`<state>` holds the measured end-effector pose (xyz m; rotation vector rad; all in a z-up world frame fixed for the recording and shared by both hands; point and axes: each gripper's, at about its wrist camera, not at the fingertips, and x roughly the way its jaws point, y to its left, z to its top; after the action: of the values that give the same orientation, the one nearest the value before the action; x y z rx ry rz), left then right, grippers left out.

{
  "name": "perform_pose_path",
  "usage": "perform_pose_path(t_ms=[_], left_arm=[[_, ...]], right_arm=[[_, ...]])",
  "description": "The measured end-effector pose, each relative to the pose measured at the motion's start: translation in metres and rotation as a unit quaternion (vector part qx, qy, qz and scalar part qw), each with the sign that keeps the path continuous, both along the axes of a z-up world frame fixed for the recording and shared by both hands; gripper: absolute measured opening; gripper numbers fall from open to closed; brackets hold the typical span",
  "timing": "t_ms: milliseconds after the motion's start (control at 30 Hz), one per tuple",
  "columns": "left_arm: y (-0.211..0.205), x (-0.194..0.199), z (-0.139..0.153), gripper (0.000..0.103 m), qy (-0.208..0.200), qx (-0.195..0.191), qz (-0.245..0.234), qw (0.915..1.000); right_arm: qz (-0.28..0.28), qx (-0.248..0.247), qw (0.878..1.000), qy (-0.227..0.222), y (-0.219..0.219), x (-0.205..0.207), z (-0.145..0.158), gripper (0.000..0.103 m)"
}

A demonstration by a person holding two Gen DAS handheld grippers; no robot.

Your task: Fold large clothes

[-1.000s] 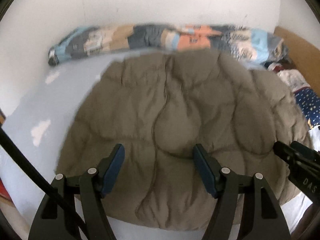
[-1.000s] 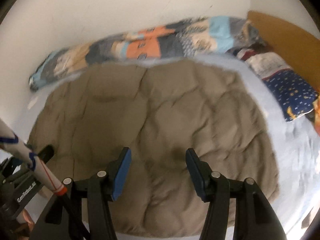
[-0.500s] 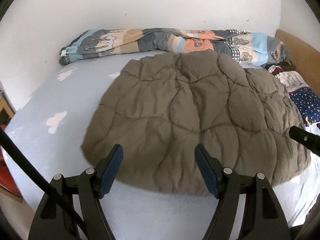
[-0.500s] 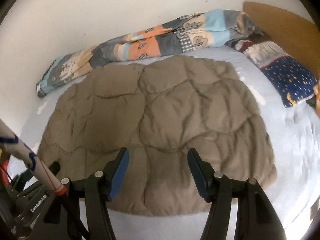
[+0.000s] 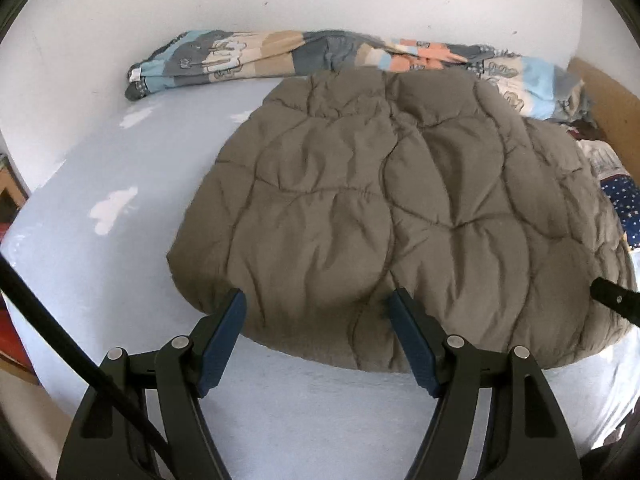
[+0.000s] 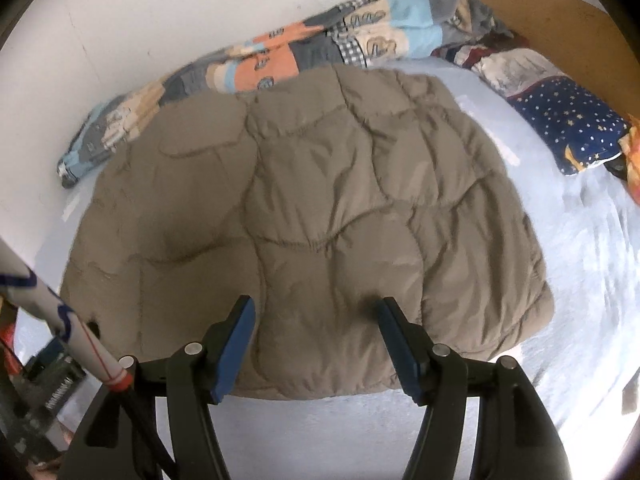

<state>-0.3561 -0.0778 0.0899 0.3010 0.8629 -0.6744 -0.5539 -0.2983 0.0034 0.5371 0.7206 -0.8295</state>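
Item: quilted garment (image 5: 392,216), grey-brown, padded, stitched in broad curved panels; lies folded into a rough rectangle, puffy rather than flat, creases running across the panels. Location: middle of the bed (image 5: 132,184), on the pale blue sheet, near edge just short of the bed's near side, far edge touching the patchwork blanket (image 5: 248,56) rolled along the wall. The central spot looks chosen to leave bare sheet on every side for the next fold.

Item: left gripper (image 5: 318,312). Jaws stand well apart and hold nothing; the blue pads hover above the garment's near-left hem, not pressing it. Judged poised to take that edge.

Item: right gripper (image 6: 316,320). Jaws have just been opening and stand wide with nothing between the pads; they hang over the near hem, right of centre. Paired placement suggests both corners of the near edge are to be lifted together.

Item: star-print pillow (image 6: 568,120), dark blue, far right by the wooden headboard (image 6: 560,12), well apart from the garment.
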Motion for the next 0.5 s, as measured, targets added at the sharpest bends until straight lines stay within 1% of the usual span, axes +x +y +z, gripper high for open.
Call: perform_pose_path(t_ms=[100,267,333,433,500], left_arm=[[-0.005,0.005,-0.008,0.073,0.010,0.007,0.000,0.9999],[-0.006,0.003,-0.007,0.074,0.003,0.007,0.002,1.0000],[-0.001,-0.003,0.000,0.074,-0.018,-0.003,0.003,0.9998],[-0.001,-0.010,0.005,0.074,-0.037,-0.007,-0.005,0.9993],[-0.005,-0.014,0.005,0.074,-0.042,-0.003,-0.012,0.9990]], right_arm=[[-0.004,0.018,1.000,0.006,-0.007,0.003,-0.009,0.070],[-0.007,0.012,1.000,0.007,-0.004,0.003,-0.007,0.071],[-0.007,-0.002,1.000,-0.017,0.004,-0.005,0.004,0.071],[-0.003,-0.033,0.999,-0.026,0.011,-0.010,0.017,0.071],[0.006,-0.036,0.999,-0.025,0.013,-0.008,0.018,0.072]])
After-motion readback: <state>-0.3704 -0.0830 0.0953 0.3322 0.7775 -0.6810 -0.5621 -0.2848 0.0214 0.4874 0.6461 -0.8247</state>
